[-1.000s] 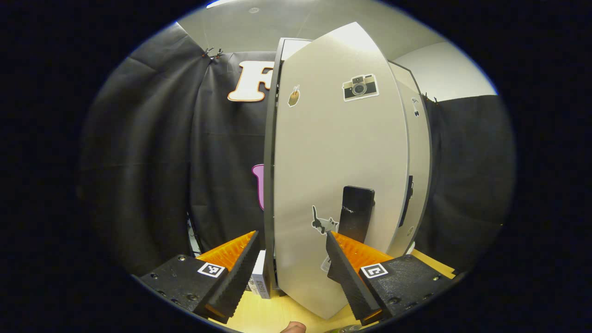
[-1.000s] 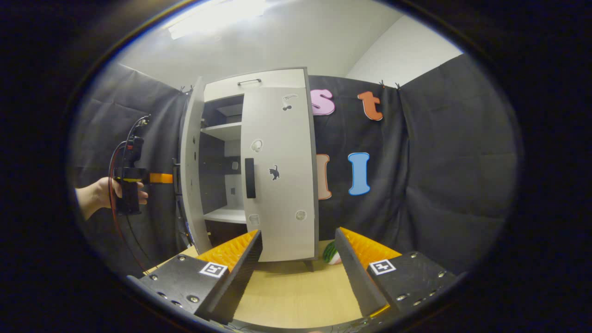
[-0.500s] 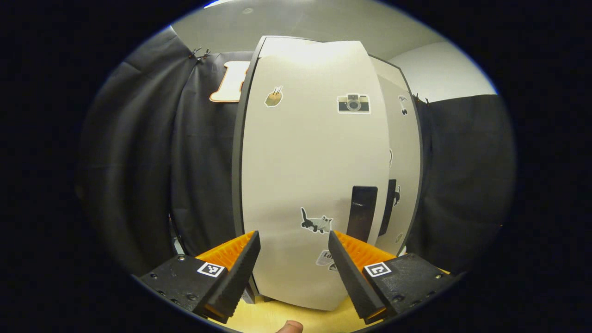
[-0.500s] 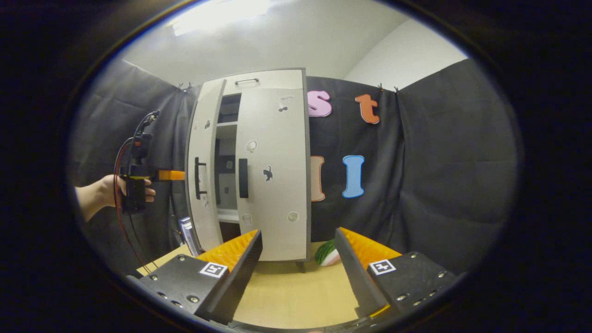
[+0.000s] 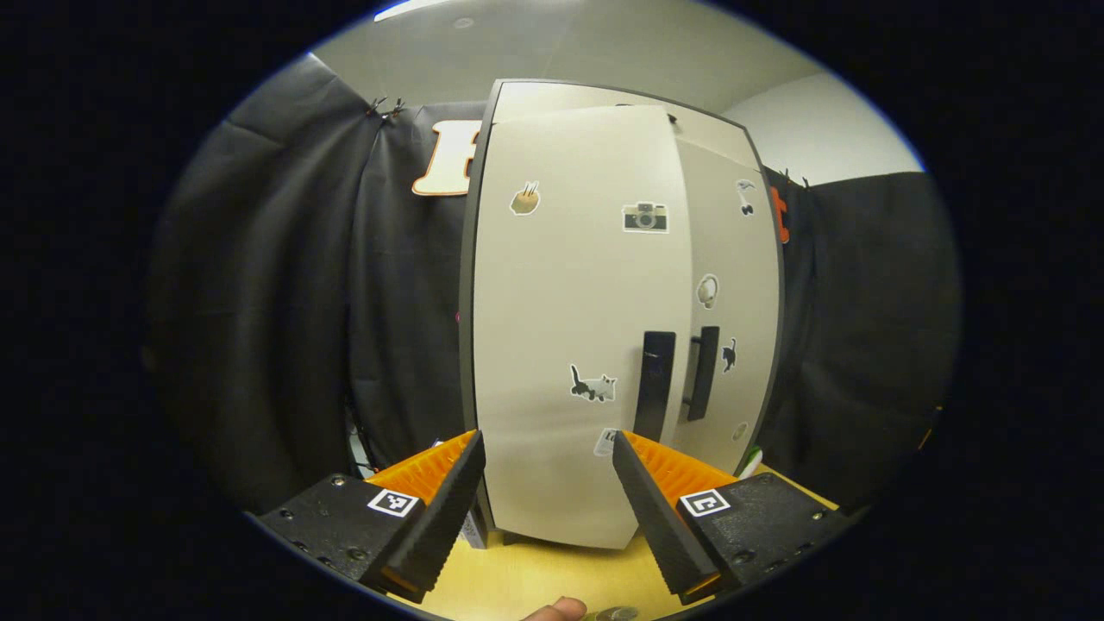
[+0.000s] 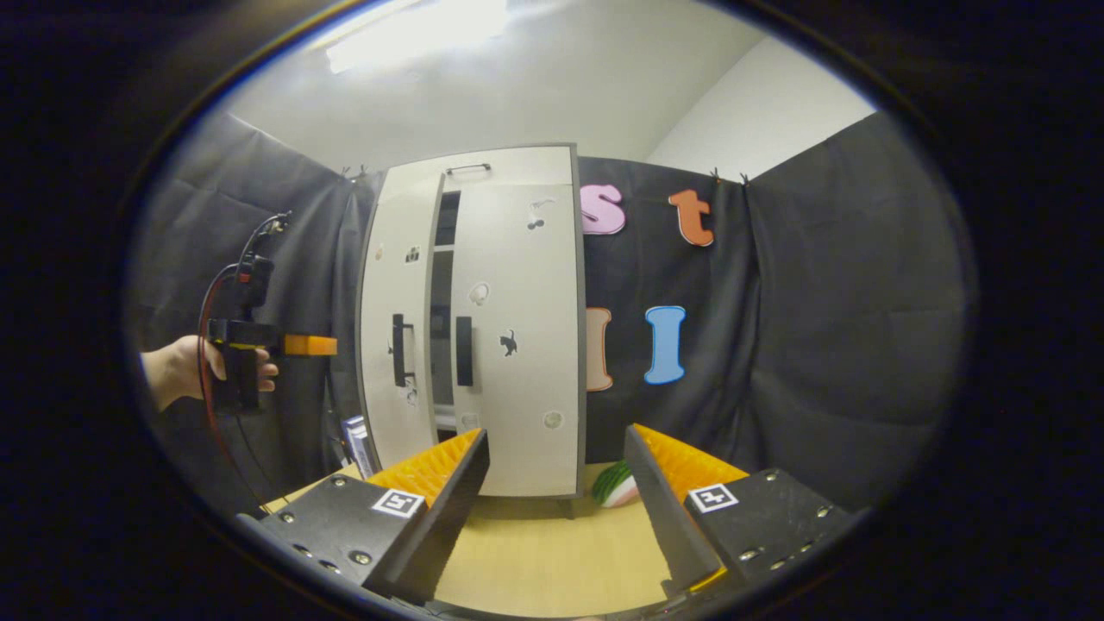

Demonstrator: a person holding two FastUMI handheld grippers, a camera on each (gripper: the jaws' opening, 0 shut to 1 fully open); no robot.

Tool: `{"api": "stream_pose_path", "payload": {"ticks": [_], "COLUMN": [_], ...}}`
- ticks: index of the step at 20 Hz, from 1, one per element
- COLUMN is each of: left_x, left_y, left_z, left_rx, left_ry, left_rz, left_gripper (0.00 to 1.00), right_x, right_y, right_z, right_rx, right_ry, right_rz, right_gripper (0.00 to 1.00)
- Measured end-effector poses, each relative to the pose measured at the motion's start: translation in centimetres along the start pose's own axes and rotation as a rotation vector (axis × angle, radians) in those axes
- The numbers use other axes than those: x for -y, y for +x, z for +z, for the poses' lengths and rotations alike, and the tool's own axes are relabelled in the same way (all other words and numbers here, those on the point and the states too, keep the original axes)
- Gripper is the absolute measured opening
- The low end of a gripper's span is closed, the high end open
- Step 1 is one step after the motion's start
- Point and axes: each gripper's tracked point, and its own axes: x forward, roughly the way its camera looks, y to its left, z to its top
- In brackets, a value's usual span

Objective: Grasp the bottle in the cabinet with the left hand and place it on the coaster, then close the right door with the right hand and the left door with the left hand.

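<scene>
Hand [image 6: 177, 369], far left of the right gripper view: wrapped round the handle of the left gripper [image 6: 323, 345], whose orange fingers point level at the cabinet's side, off the panel, apparently spent after a push. Left door [image 6: 397, 323], white, stickered, black handle: nearly home, a dark slit remaining between it and its neighbour through which shelf edges show; judged a last nudge short of shut. Right door [image 6: 517, 328], white, black handle: flush with the cabinet [image 6: 509, 161] front, its step judged done. Watermelon-slice toy [image 6: 614, 485], on the wooden table [image 6: 552, 552] beside the cabinet's right foot: no part in the task. Right gripper [image 6: 558, 509], foreground: fingers spread, nothing between, held back and idle since its door is closed. In the left gripper view the left gripper [image 5: 545, 511] likewise stands spread and empty, facing both handles side by side. Bottle: a clear cap-like shape at that view's bottom edge may be it; coaster and placement cannot be confirmed
</scene>
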Motion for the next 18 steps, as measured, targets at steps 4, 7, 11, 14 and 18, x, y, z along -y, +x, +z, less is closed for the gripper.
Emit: {"api": "stream_pose_path", "payload": {"ticks": [4, 7, 11, 14, 18], "left_x": [-0.3, 0.3, 0.2, 0.4, 1.5], "left_y": [-3.7, -5.4, -5.8, -5.4, -4.6], "left_z": [0.9, 0.7, 1.1, 1.2, 2.5], "left_rx": [0.022, 0.007, 0.003, 0.022, 0.076], "left_ry": [0.029, -0.032, -0.056, -0.039, -0.034], "left_rz": [0.064, 0.063, 0.085, 0.086, 0.051], "left_gripper": [0.94, 0.92, 0.94, 0.95, 0.94], "right_x": [-1.5, -2.1, -2.8, -2.9, -4.0], "right_y": [0.5, 1.3, 3.1, 4.4, 6.1], "right_z": [1.3, 1.7, 2.4, 2.9, 3.6], "right_rx": [0.037, 0.048, 0.063, 0.080, 0.077], "right_ry": [0.033, 0.008, 0.001, -0.020, -0.027], "right_rz": [0.038, 0.039, 0.016, -0.014, -0.045], "right_gripper": [0.96, 0.95, 0.95, 0.95, 0.95]}}
